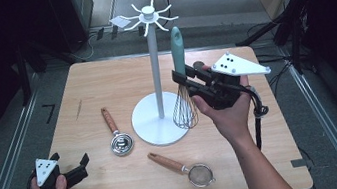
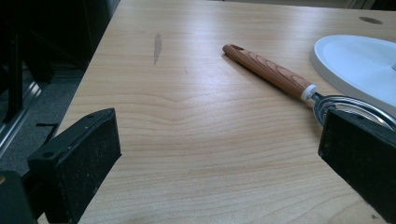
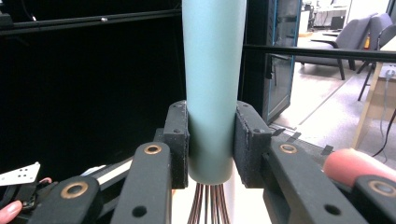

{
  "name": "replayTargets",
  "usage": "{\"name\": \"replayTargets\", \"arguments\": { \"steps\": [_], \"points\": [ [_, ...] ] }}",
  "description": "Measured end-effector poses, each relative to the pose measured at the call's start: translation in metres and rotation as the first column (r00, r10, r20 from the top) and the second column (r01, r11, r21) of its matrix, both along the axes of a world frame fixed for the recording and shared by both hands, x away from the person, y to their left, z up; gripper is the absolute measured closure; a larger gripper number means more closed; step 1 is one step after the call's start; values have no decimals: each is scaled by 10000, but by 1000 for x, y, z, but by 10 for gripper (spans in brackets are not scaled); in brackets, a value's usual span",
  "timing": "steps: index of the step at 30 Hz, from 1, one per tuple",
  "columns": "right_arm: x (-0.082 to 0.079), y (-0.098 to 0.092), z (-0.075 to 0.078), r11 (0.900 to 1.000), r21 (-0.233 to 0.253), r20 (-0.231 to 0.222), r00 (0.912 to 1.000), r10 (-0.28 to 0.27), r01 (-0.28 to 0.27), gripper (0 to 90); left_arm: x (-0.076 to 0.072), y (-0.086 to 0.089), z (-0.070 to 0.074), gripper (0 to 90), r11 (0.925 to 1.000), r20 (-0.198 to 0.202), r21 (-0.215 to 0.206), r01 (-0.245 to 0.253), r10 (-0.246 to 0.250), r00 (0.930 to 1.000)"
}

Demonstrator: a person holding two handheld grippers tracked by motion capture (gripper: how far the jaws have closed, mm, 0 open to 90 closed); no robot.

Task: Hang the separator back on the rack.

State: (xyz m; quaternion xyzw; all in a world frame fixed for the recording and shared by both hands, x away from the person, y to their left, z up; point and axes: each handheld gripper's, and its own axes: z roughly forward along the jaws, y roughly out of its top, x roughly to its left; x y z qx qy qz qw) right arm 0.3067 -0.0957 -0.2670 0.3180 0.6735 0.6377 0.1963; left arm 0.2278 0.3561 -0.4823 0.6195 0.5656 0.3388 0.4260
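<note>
While the left gripper [image 1: 72, 165] rests open, the right gripper [image 1: 182, 80] clamps the whisk [image 1: 182, 87].

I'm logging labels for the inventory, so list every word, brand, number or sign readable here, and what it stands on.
None can be read.
Whisk, held in the right claw: plain teal handle, no print.
Wooden handles of the strainer and the coiled whisk: no marks.
White stand: blank.
Floor mark left of the table: resembles a 7, uncertain.
</note>
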Motion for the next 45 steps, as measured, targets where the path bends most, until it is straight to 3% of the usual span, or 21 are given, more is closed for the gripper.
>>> {"name": "replayTargets", "arguments": {
  "steps": [14,45],
  "points": [
    [-1,6,1,9997,-35,86,9996,258,-258,712,0,0,0,0,10000,6,4,-9,9,10000],
    [16,14,1,9998,22,-155,9997,174,-173,711,0,0,0,0,10000,39,26,11,-11,10000]
  ]
}}
